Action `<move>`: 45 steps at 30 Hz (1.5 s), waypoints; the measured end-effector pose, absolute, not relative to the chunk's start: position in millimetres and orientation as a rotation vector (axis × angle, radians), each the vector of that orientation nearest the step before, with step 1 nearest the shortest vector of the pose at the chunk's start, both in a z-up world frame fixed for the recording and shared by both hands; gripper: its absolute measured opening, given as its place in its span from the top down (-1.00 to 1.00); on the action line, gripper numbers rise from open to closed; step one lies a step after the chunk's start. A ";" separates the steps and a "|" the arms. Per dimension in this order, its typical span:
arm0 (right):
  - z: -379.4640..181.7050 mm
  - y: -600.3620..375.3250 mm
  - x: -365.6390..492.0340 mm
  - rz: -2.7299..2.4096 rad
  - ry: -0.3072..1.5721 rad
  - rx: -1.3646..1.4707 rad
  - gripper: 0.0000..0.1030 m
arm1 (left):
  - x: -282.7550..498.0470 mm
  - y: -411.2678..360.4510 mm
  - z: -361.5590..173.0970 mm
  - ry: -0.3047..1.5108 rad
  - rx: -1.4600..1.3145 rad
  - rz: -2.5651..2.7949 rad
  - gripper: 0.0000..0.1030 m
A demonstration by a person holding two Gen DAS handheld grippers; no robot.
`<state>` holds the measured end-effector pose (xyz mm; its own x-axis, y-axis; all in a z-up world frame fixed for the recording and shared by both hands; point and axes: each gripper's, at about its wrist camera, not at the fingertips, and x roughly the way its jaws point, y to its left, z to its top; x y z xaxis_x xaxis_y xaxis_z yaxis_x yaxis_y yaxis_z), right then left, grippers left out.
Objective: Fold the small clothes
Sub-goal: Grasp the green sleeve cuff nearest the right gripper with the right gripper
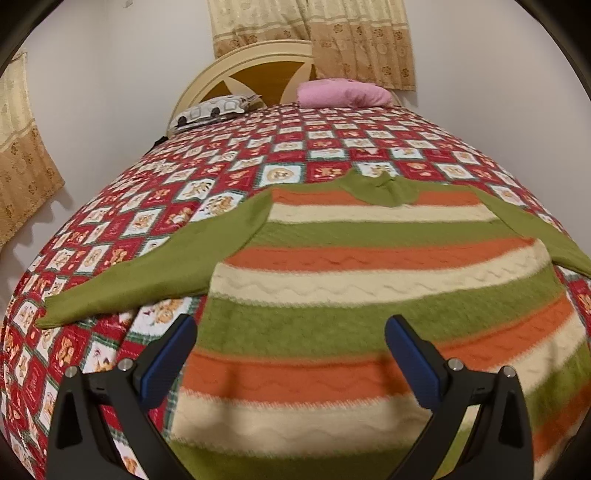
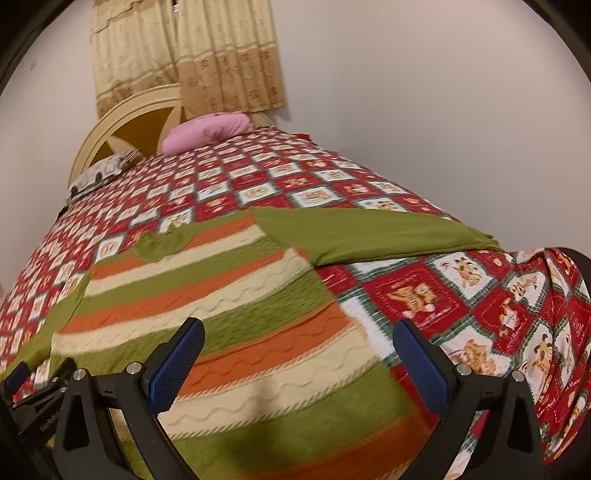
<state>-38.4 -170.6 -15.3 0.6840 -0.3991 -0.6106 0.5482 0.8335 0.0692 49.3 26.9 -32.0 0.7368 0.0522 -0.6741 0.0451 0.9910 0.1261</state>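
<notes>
A small knitted sweater (image 1: pixel 362 280) with green, orange and cream stripes lies flat on the bed, collar toward the headboard, both green sleeves spread out. It also shows in the right wrist view (image 2: pixel 229 317). Its left sleeve (image 1: pixel 155 273) points left, its right sleeve (image 2: pixel 376 232) points right. My left gripper (image 1: pixel 291 332) is open and empty above the sweater's lower left part. My right gripper (image 2: pixel 299 336) is open and empty above the sweater's lower right edge. The left gripper's tip (image 2: pixel 18 373) shows at the left edge of the right wrist view.
The bed has a red patchwork quilt (image 1: pixel 229 155) with animal prints. A pink pillow (image 1: pixel 343 93) and a grey patterned pillow (image 1: pixel 210 109) lie by the cream headboard (image 1: pixel 236 70). Curtains (image 1: pixel 332 33) hang behind. White walls flank the bed.
</notes>
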 end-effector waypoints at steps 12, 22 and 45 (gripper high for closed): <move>-18.4 -246.3 -54.0 -0.636 0.629 0.349 -0.77 | 81.1 56.6 -50.4 0.756 0.101 0.039 -1.00; -31.0 -407.8 -104.7 -0.830 0.602 0.733 -0.11 | 98.1 89.6 -78.9 0.909 -0.109 0.034 -1.00; -75.8 -540.2 -48.8 -0.925 0.670 0.813 0.87 | 101.2 87.3 -83.4 0.920 -0.107 0.046 -1.00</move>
